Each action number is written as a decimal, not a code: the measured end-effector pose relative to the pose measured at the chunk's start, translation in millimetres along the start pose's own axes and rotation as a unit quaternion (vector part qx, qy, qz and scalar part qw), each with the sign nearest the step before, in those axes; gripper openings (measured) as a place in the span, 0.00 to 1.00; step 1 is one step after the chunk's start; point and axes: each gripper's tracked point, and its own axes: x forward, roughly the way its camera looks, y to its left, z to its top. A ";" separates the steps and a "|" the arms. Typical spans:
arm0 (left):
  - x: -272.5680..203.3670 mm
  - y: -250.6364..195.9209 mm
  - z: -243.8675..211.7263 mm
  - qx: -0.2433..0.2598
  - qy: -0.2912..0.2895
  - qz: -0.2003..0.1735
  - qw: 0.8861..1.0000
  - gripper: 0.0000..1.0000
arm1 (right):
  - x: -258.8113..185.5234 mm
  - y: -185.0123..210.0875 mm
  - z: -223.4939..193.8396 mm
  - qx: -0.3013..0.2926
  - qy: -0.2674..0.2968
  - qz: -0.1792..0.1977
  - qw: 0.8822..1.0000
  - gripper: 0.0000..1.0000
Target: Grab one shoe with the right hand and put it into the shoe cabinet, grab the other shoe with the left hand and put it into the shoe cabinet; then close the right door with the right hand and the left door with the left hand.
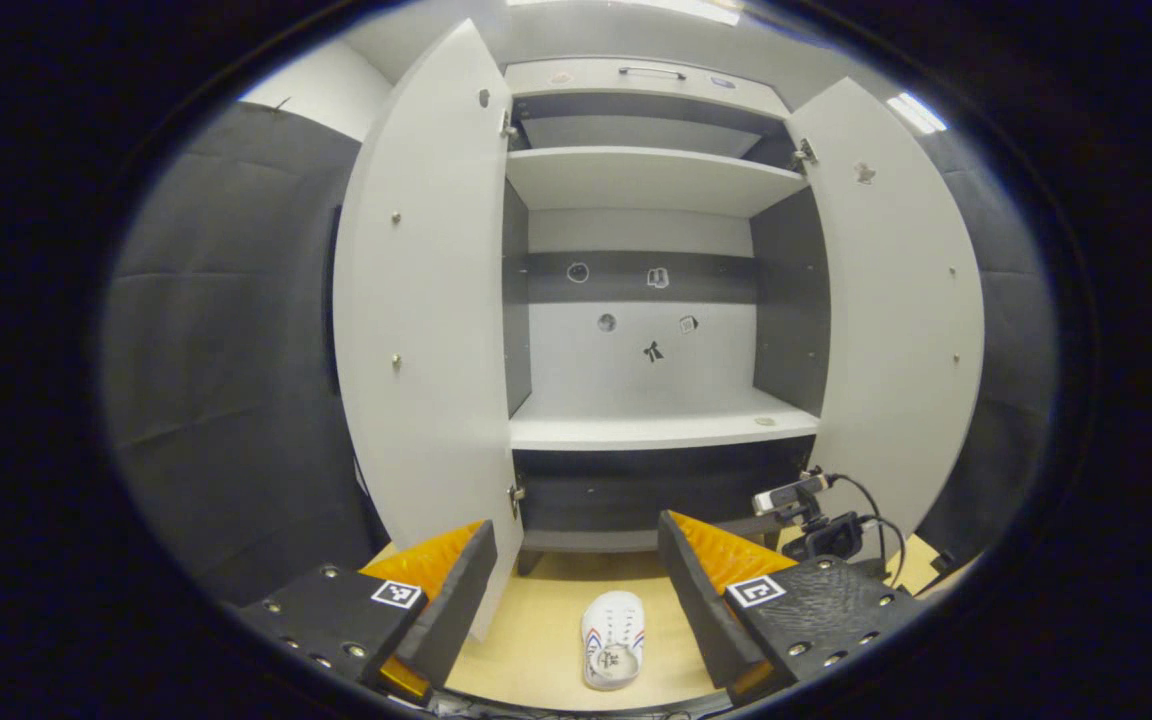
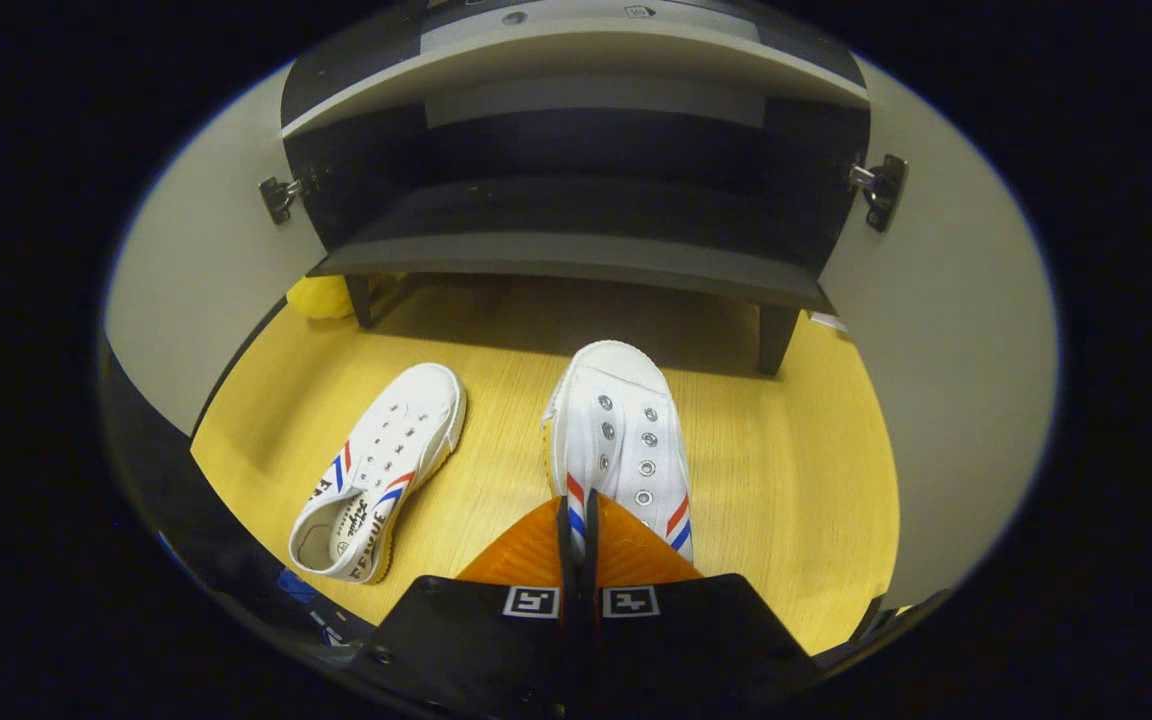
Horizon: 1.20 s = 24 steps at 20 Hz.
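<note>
In the right gripper view my right gripper [image 2: 576, 525] is shut on the heel-side edge of a white canvas shoe [image 2: 621, 440] with red and blue stripes, toe pointing at the cabinet. The other white shoe [image 2: 381, 470] lies to its left on the yellow wooden floor. In the left gripper view my left gripper [image 1: 576, 590] is open, high above the floor, facing the open shoe cabinet [image 1: 651, 300]. Between its fingers, far below, lies a white shoe [image 1: 613, 638]. Both cabinet doors, left door [image 1: 431, 300] and right door [image 1: 896, 310], stand wide open.
The cabinet's white middle shelf [image 1: 661, 425] and a dark lower shelf [image 2: 576, 255] stand on short legs. A small camera on a stand with cables [image 1: 806, 515] sits by the right door. A yellow object [image 2: 321, 295] lies by the cabinet's left leg.
</note>
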 end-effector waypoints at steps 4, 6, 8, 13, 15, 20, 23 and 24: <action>3.3 9.7 -8.8 0.011 -0.006 -0.035 0.999 0.94 | -44.2 6.8 35.0 0.013 -0.055 -0.008 0.998 0.02; 6.3 12.8 -15.2 0.014 -0.005 -0.048 0.999 0.94 | -68.8 9.8 57.5 0.014 -0.087 -0.008 0.996 0.01; 8.7 12.9 -20.2 0.005 -0.001 -0.059 0.998 0.94 | -96.1 13.7 82.1 0.021 -0.124 -0.009 0.992 0.01; 12.0 11.3 -24.7 -0.006 -0.002 -0.076 0.997 0.94 | -156.5 23.5 154.6 0.045 -0.215 0.001 0.976 0.01; 12.6 8.9 -24.2 -0.003 -0.006 -0.080 0.997 0.94 | -171.4 26.6 185.0 0.049 -0.243 0.012 0.969 0.01; 9.2 9.6 -19.8 -0.005 -0.016 -0.067 0.998 0.94 | -182.9 14.1 262.4 0.037 -0.297 0.010 0.954 0.01; 4.5 19.8 -20.9 -0.011 -0.012 -0.042 0.999 0.94 | -179.3 7.7 307.0 0.038 -0.322 0.011 0.946 0.00; 3.2 23.0 -20.6 -0.010 -0.012 -0.035 0.999 0.94 | -177.0 4.9 320.1 0.034 -0.330 0.009 0.943 0.00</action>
